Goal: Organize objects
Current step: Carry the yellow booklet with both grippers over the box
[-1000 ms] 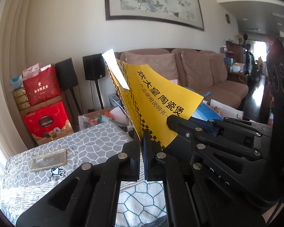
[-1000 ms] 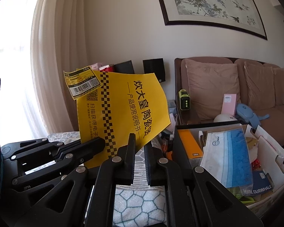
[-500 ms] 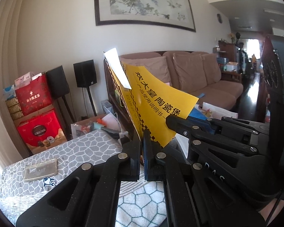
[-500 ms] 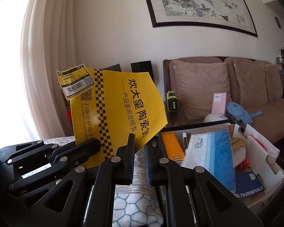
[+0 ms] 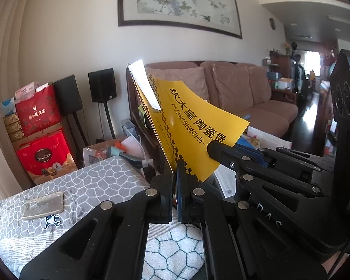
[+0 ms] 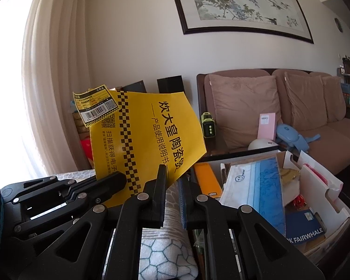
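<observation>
A: How'll the yellow leaflet [image 6: 149, 137] handle?

B: Thin paper, v. light, floppy. It bows where it's unsupported, so it would prob. crease or tear if the two hands pull apart. Not slippery. There's a barcode tag [image 6: 95, 105] at its top corner that looks loosely attached and could flap.

A: Where is it, and who's got it?

B: It's up in the air, above the patterned cloth on the bench [image 5: 86, 186], held upright between both tools. The left gripper [image 5: 175, 170] has its fingers pressed together on the lower edge. The right gripper [image 6: 172, 177] has its fingers nearly together and the sheet's bottom corner runs down between them, so it looks pinched there too, though the contact itself is hard to see.

A: Best hold?

B: Low edge, as now, w/ two points close together so it doesn't sag. I'd keep the hands moving as one.

A: Changes vs a sec ago?

B: Both hands swung a little sideways: the sofa [image 5: 240, 93] and painting shifted across both views, and the cluttered box [image 6: 315, 186] sits a bit further over. Grip and sheet pose look unchanged.
</observation>
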The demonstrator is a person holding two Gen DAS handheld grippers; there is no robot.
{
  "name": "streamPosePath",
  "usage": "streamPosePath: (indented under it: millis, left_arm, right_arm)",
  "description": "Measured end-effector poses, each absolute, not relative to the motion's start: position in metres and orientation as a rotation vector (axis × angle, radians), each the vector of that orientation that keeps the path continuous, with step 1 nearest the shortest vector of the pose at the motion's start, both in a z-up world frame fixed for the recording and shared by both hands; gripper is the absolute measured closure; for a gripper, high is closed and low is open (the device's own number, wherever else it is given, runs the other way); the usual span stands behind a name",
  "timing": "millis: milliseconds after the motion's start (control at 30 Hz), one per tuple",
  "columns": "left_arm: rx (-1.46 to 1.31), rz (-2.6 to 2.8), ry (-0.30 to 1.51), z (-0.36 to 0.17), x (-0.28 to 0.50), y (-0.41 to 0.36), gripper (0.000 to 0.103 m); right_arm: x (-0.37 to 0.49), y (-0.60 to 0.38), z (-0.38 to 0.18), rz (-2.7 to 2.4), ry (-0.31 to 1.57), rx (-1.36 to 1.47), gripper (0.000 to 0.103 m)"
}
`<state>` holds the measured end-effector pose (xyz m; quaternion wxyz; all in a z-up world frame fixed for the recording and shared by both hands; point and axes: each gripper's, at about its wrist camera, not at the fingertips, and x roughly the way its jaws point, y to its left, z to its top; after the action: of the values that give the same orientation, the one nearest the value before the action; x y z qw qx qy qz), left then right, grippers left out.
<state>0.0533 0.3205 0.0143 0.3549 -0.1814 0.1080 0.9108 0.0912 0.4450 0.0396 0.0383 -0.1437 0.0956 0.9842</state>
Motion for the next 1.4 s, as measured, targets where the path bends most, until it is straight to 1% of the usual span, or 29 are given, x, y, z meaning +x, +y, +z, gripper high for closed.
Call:
streamPosePath:
  millis: [433, 900, 1167, 1400]
  left_arm:
    - [-0.452, 2.345, 0.312, 0.015, 0.055, 0.332, 0.1]
    - [-0.378, 2.355, 0.395, 0.018, 0.066, 0.343, 0.1]
    - [-0.313, 2.34, 0.443, 0.025, 0.077, 0.36, 0.1]
    - [-0.304, 2.332, 0.451, 0.028, 0.078, 0.369, 0.1]
  right_arm:
    - [0.093, 0.454, 0.041, 3.012, 0.304, -0.427, 0.094]
    - [0.096, 0.46, 0.043, 3.032, 0.21, -0.392, 0.094]
    - [0.103, 0.472, 0.046, 3.02, 0.163, -0.326, 0.093]
    - [0.106, 0.483, 0.047, 3.006, 0.172, -0.308, 0.093]
